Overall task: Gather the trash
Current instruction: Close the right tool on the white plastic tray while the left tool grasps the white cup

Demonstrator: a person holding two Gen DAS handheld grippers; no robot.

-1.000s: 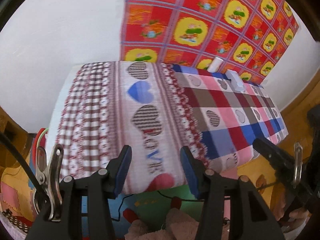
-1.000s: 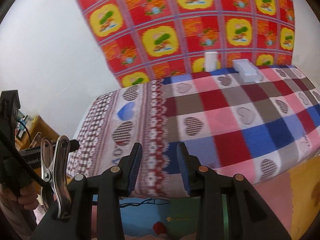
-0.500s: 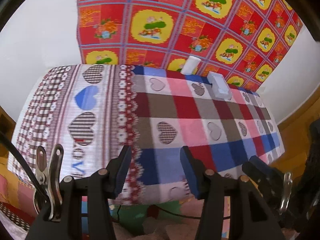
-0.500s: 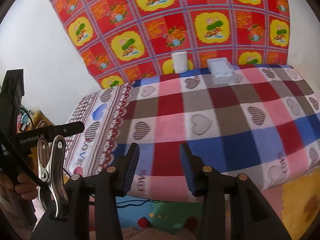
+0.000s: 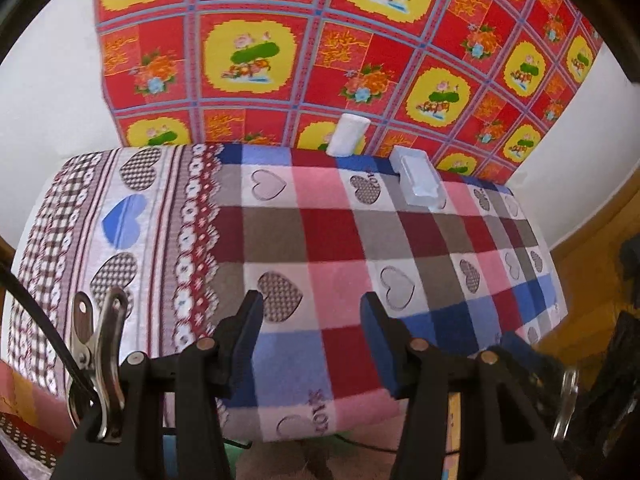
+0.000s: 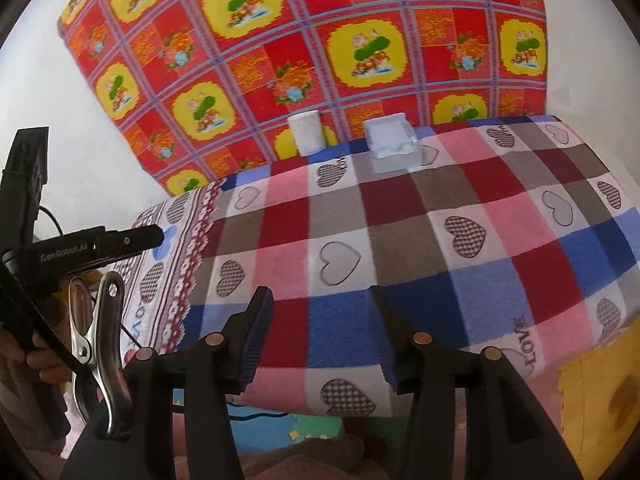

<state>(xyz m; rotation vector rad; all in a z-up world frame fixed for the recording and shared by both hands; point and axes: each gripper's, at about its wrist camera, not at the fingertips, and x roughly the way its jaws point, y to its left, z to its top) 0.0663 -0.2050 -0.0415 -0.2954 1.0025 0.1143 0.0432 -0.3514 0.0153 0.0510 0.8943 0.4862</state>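
Left tool (image 5: 312, 340): fingers apart, nothing between them, lower centre of the left wrist frame, hanging over the near edge of the desk (image 5: 328, 240). Right tool (image 6: 320, 336): jaws opening, nothing between them, lower centre of the right wrist frame, also over the near edge.

Task's things: two white items at the far edge of the desk, well apart from both tools. A white roll (image 5: 347, 135) stands upright against the wall hanging, upper centre of the left wrist frame; in the right wrist view it is at (image 6: 306, 133). Just beside it, to the right in both frames, lies a white flat pack (image 5: 416, 178), seen at (image 6: 394, 148) in the right wrist view. Roll and pack are close but not touching. Cannot tell what the pack is made of.

Surface: the desk is draped with a fleece blanket (image 6: 420, 216), checked in red, pink, blue and grey with heart prints and the word LOVE; its left part has brown and white stripes with hearts. The blanket hangs over the near edge.

Room: a red and yellow flowered cloth (image 5: 320, 40) hangs on the white wall (image 5: 48, 92) behind the desk. Coloured floor mats (image 6: 592, 392) show under the desk at the lower right. In the right wrist frame, the left tool's body shows at the left edge, held by a hand (image 6: 36, 360). A metal clip (image 6: 100, 344) sits at the lower left of that frame.
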